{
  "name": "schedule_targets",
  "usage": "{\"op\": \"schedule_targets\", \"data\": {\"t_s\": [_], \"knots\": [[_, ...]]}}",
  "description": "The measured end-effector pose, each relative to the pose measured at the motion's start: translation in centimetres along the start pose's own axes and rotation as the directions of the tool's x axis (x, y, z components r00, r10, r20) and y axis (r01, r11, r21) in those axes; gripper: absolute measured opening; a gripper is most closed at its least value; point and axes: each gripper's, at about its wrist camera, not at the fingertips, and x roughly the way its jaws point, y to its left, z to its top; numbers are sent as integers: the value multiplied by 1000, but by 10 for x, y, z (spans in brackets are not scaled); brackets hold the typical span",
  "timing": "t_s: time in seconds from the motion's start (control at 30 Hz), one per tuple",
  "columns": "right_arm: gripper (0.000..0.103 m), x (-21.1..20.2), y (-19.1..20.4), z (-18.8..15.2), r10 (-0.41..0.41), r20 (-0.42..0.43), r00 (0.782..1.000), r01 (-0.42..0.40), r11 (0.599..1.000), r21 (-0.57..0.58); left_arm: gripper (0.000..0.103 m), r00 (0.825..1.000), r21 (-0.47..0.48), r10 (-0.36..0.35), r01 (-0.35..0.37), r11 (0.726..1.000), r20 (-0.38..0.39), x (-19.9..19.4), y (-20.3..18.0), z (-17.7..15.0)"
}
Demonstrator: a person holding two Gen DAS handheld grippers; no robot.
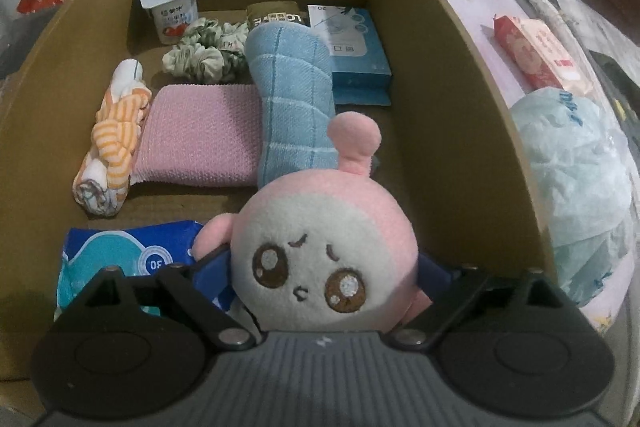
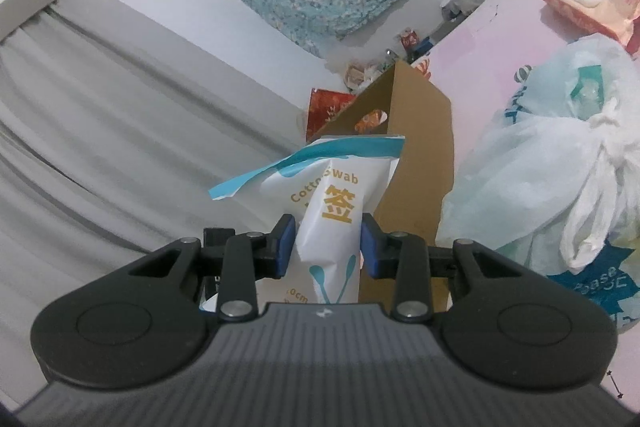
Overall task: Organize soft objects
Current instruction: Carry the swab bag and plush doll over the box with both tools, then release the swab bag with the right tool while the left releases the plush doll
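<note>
Plush toy (image 1: 320,247) hangs inside cardboard box (image 1: 460,67), near its right wall.

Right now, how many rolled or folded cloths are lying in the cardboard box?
3. The orange-striped rolled cloth lies at the left, the pink folded cloth beside it, and the blue rolled towel leans across the pink one's right end. The plush toy may hide more.

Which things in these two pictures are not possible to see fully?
- Plush, left view: lower body hidden behind the left gripper.
- Blue pack, left view: covered by the gripper and plush.
- Swab bag, right view: bottom hidden by the right gripper.
- Box, right view: inside unseen.
</note>
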Motion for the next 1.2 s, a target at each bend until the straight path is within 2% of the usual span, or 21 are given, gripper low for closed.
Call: {"op": "schedule_targets", "data": {"t_s": [0.17, 0.33, 0.43, 0.6, 0.7, 0.8, 0.9, 1.2], "knots": [[34, 25, 6, 7, 52, -47, 998, -51, 998, 21, 96, 999, -43, -32, 32, 999, -8, -6, 8, 1], [34, 66, 8, 23, 168, -90, 982, -161, 984, 74, 96, 999, -54, -50, 50, 997, 6, -7, 13, -1], [35, 97, 7, 32, 193, -121, 974, -184, 980, 82, 96, 998, -59, -55, 55, 997, 8, -7, 13, -2], [36, 147, -5, 44, 161, -201, 966, -145, 985, 93, 96, 998, -67, -59, 59, 996, 3, -7, 16, -2], [37, 165, -11, 46, 64, -239, 969, -57, 998, 36, 96, 998, -73, -62, 62, 995, 1, -6, 17, -2], [41, 160, -7, 49, 27, -215, 976, -32, 999, -20, 96, 998, -74, -61, 61, 995, -2, -5, 17, -1], [57, 150, -3, 51, -4, -180, 984, -8, 998, -62, 96, 998, -70, -57, 56, 996, -6, -4, 16, -1], [60, 118, 9, 51, -64, -108, 992, 44, 983, -177, 96, 999, -52, -46, 46, 998, -6, -9, 11, -4]]}}
